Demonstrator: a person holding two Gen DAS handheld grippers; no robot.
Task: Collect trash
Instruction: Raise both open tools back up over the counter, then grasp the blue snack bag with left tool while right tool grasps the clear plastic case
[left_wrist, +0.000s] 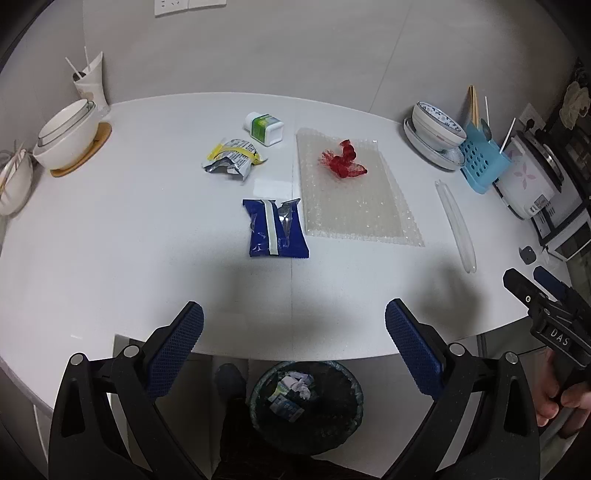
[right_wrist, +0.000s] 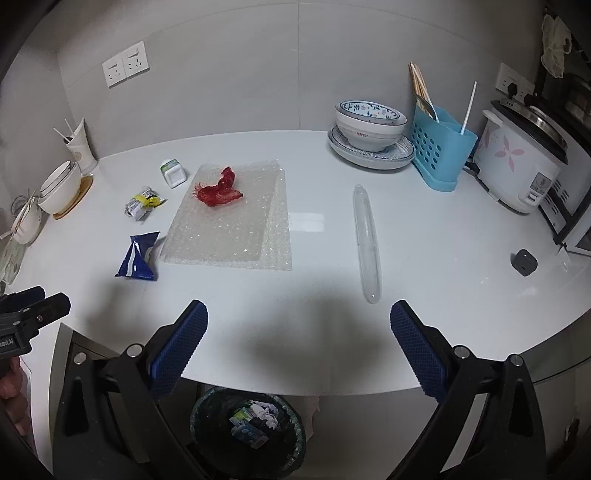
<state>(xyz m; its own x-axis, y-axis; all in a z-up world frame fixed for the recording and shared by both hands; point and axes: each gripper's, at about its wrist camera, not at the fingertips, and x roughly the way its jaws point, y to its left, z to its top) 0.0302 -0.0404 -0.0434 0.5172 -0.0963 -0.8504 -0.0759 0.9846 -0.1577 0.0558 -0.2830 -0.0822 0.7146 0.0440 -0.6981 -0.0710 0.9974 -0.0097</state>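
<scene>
Trash lies on the white table (left_wrist: 110, 240): a blue wrapper (left_wrist: 276, 229) (right_wrist: 138, 254), a crumpled silver and yellow wrapper (left_wrist: 232, 158) (right_wrist: 142, 205), a small white and green container (left_wrist: 265, 128) (right_wrist: 173, 172), a bubble wrap sheet (left_wrist: 351, 195) (right_wrist: 232, 221) with red mesh (left_wrist: 343, 160) (right_wrist: 218, 192) on it, and a clear plastic tube (left_wrist: 456, 225) (right_wrist: 365, 243). A black bin (left_wrist: 306, 400) (right_wrist: 247, 428) with some trash sits below the table's front edge. My left gripper (left_wrist: 293, 350) and right gripper (right_wrist: 299, 347) hover open and empty over that edge.
White bowls on a wooden coaster (left_wrist: 68, 136) and a cup with sticks (left_wrist: 90, 83) stand at the left. At the right are a patterned bowl on a plate (right_wrist: 369, 133), a blue utensil basket (right_wrist: 441, 147), a rice cooker (right_wrist: 521, 162) and a small dark object (right_wrist: 523, 261).
</scene>
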